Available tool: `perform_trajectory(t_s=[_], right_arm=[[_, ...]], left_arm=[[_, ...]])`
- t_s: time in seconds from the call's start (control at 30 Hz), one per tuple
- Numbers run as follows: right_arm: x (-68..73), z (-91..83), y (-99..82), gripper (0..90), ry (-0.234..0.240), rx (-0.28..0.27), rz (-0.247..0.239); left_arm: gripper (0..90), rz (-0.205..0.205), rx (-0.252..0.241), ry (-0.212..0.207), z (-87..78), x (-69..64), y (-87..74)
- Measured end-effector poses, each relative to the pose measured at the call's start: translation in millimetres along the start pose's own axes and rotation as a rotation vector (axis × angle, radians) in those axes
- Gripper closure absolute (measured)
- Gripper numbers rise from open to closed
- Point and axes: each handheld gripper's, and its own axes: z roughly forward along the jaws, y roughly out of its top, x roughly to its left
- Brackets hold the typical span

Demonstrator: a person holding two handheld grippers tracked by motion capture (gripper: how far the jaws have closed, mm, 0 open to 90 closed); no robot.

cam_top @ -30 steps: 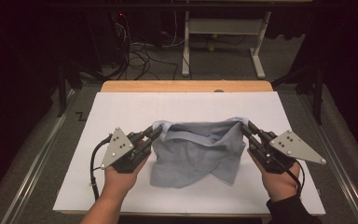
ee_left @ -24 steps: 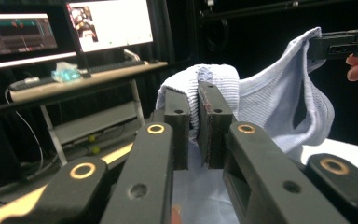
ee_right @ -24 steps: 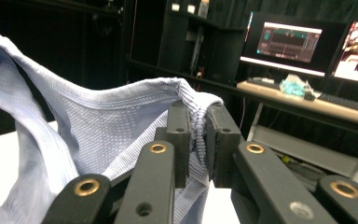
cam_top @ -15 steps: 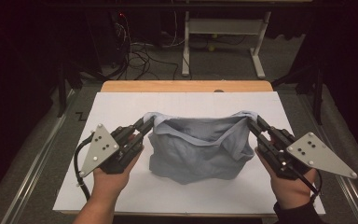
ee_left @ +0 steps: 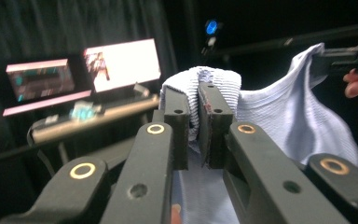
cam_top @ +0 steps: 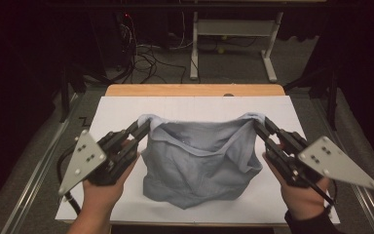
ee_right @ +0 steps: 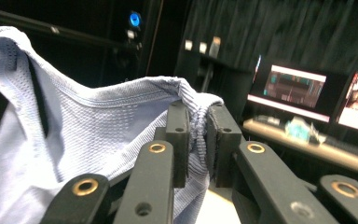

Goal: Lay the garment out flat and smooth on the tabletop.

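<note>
— Where was the blue-grey garment (cam_top: 199,163)?

— It hung between both grippers above the white sheet (cam_top: 117,109) on the table, its lower part sagging onto the sheet.

— And the left gripper (cam_top: 143,127)?

— Its jaws were pinched tight on one upper corner of the cloth.

— The right gripper (cam_top: 259,125)?

— Likewise clamped on the opposite corner, the top edge drooping between them.

A dim room is seen, hung with dark curtains (ee_right: 279,32); beyond the jaws, two lit monitors (ee_left: 121,65) are set on a desk (ee_left: 93,119); a blue light (ee_right: 134,19) glows above; tangled cables (cam_top: 148,56) lie on the grey floor (cam_top: 233,58) beside a white-legged stand (cam_top: 231,41) past the bench (cam_top: 195,90).
</note>
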Motion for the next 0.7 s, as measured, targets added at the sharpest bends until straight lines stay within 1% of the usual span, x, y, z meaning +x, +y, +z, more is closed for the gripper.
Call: perform_trajectory(t_s=[0.03, 0.07, 0.1, 0.13, 0.17, 0.2, 0.23, 0.27, 0.3, 0.33, 0.4, 0.43, 0.5, 0.57, 0.7], right_arm=[[-4.0, 8.7, -3.8, 81.7, -0.003, 0.020, 0.010], [-9.7, 22.2, -9.9, 81.7, -0.015, 0.055, 0.021], [-17.3, 37.1, -16.7, 80.7, -0.022, 0.098, 0.038], [-25.8, 53.2, -24.5, 77.4, -0.028, 0.143, 0.060], [-34.6, 69.4, -32.8, 70.1, -0.035, 0.195, 0.091], [-43.0, 83.4, -41.4, 57.5, -0.050, 0.243, 0.121], [-49.4, 93.8, -49.6, 47.6, -0.078, 0.278, 0.144], [-55.6, 102.2, -58.5, 39.6, -0.093, 0.321, 0.167], [-58.1, 104.7, -62.8, 36.3, -0.101, 0.343, 0.169], [-59.3, 105.0, -67.6, 34.8, -0.114, 0.353, 0.167], [-59.4, 99.0, -76.4, 34.9, -0.109, 0.342, 0.168], [-58.8, 95.6, -80.8, 34.8, -0.107, 0.346, 0.170], [-56.4, 87.8, -90.0, 34.6, -0.099, 0.345, 0.171], [-52.8, 79.7, -99.8, 34.2, -0.093, 0.358, 0.167], [-45.6, 60.3, -121.4, 33.6, -0.085, 0.385, 0.169]], left_arm=[[79.7, -0.010, 0.051, 0.016, 14.5, 9.0, -5.9], [79.4, -0.018, 0.100, 0.034, 31.4, 18.8, -13.6], [78.3, -0.042, 0.151, 0.056, 49.5, 29.5, -23.4], [73.6, -0.077, 0.201, 0.087, 66.8, 39.0, -33.9], [64.2, -0.113, 0.253, 0.113, 80.5, 47.0, -43.3], [55.7, -0.145, 0.291, 0.129, 89.8, 52.3, -51.9], [49.1, -0.175, 0.315, 0.132, 95.8, 55.4, -61.6], [42.6, -0.193, 0.322, 0.125, 97.0, 56.0, -66.8], [39.9, -0.204, 0.326, 0.113, 96.4, 55.2, -73.7], [39.0, -0.196, 0.328, 0.102, 93.5, 52.3, -82.3], [39.0, -0.198, 0.339, 0.097, 88.5, 48.9, -94.2], [39.0, -0.206, 0.352, 0.090, 84.6, 46.8, -102.5], [39.0, -0.207, 0.368, 0.083, 79.1, 42.9, -114.1], [39.0, -0.216, 0.403, 0.059, 73.4, 37.6, -127.2], [39.0, -0.214, 0.486, 0.015, 61.2, 24.5, -152.1]])
